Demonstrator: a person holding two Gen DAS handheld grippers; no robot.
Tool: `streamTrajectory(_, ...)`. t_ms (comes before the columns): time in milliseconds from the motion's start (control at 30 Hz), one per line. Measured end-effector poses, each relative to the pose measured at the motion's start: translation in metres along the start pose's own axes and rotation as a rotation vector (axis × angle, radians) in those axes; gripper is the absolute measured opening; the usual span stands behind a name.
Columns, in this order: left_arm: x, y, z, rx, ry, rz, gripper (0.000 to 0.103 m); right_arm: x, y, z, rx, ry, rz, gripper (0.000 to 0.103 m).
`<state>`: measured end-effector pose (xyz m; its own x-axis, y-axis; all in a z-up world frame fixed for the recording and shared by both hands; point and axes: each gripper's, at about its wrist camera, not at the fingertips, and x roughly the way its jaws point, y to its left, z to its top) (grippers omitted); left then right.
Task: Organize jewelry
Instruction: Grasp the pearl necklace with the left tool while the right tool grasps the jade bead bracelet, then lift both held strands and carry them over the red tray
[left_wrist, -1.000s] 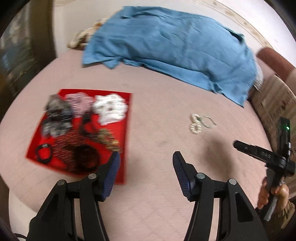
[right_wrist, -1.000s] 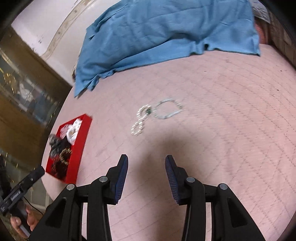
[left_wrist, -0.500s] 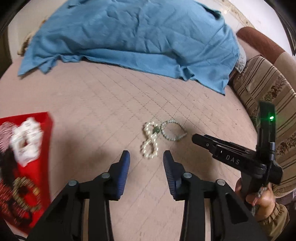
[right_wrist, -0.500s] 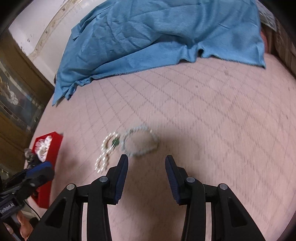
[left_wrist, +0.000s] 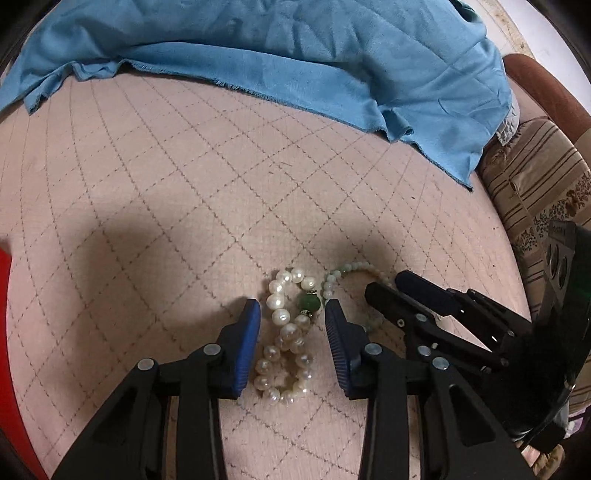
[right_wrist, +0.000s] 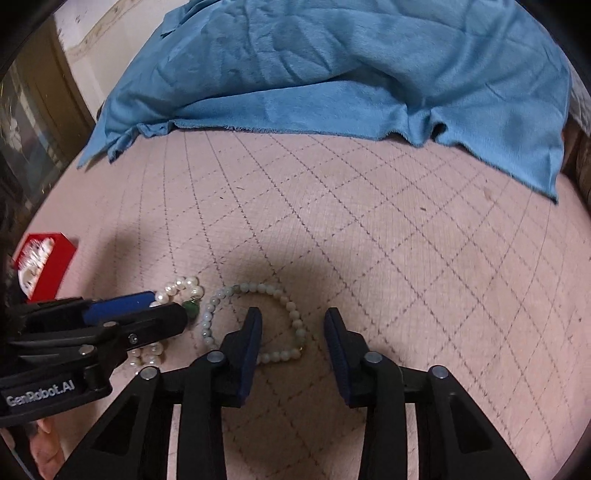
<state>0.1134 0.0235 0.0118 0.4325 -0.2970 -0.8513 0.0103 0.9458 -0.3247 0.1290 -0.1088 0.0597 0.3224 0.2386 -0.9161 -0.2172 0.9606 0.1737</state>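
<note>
At the far left edge a flat red tray (right_wrist: 51, 254) holds pale, blurred jewelry. To its right, on the pink quilted bed cover (left_wrist: 155, 192) stitched in a diamond grid, lies a white pearl bracelet (left_wrist: 284, 332) of round, glossy, slightly uneven beads, twisted into a figure-eight and carrying one dark green round bead (left_wrist: 309, 303) with small metal spacers. The left gripper (left_wrist: 291, 339) sits low over it with its jaws apart, the blue ribbed pads flanking the pearl loops on both sides without closing on them. Just right of the pearls, and touching them near the green bead, rests a pale green beaded bracelet (right_wrist: 255, 321) of smaller matte stones in an open ring. The right gripper (right_wrist: 293, 341) has its jaws apart too, one pad inside the ring and one outside, straddling its right side. Behind everything a rumpled blue cloth (right_wrist: 332, 74) with a frayed hem drapes across the bed.
</note>
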Motion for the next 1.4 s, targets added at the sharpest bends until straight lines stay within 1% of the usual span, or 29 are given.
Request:
streamTrajectory(33,0.001,0.000,0.000,0.006,0.002,0.010,0.017,0.001,0.002,0.000,-0.011,-0.003,-0.015,0.030)
streamTrajectory(67,0.002,0.000,0.001,0.004,0.005,-0.003,0.013,0.000,0.004,0.000,-0.016,-0.007,-0.022,0.027)
streamTrajectory(100,0.002,0.002,0.001,-0.009,0.012,-0.030,0.010,0.000,0.006,0.000,-0.023,-0.006,-0.027,0.018)
streamTrajectory(133,0.001,0.003,0.001,-0.014,0.011,-0.029,0.010,0.000,0.008,0.000,-0.026,-0.005,-0.028,0.007)
streamTrajectory(233,-0.008,0.001,0.000,-0.014,0.000,-0.019,0.009,-0.004,0.012,0.001,-0.019,-0.002,-0.005,0.007)
streamTrajectory(367,-0.028,-0.001,-0.005,-0.022,-0.023,-0.048,0.009,-0.017,0.017,-0.003,0.000,-0.022,0.025,0.006)
streamTrajectory(500,-0.057,-0.006,-0.013,-0.022,-0.058,-0.065,0.009,-0.043,0.020,-0.007,0.049,-0.055,0.078,0.006)
streamTrajectory(600,-0.081,-0.009,-0.023,-0.018,-0.092,-0.055,0.009,-0.062,0.025,-0.011,0.064,-0.078,0.102,0.007)
streamTrajectory(767,-0.113,-0.009,-0.041,-0.021,-0.121,-0.053,0.009,-0.093,0.031,-0.020,0.088,-0.105,0.141,0.007)
streamTrajectory(1067,-0.172,-0.009,-0.081,0.017,-0.198,0.041,0.009,-0.144,0.047,-0.046,0.109,-0.145,0.187,0.007)
streamTrajectory(1167,-0.191,-0.009,-0.094,0.029,-0.230,0.096,0.010,-0.160,0.057,-0.057,0.104,-0.157,0.198,0.007)
streamTrajectory(1400,-0.226,-0.008,-0.121,0.059,-0.304,0.267,0.010,-0.182,0.078,-0.074,0.086,-0.174,0.218,0.007)
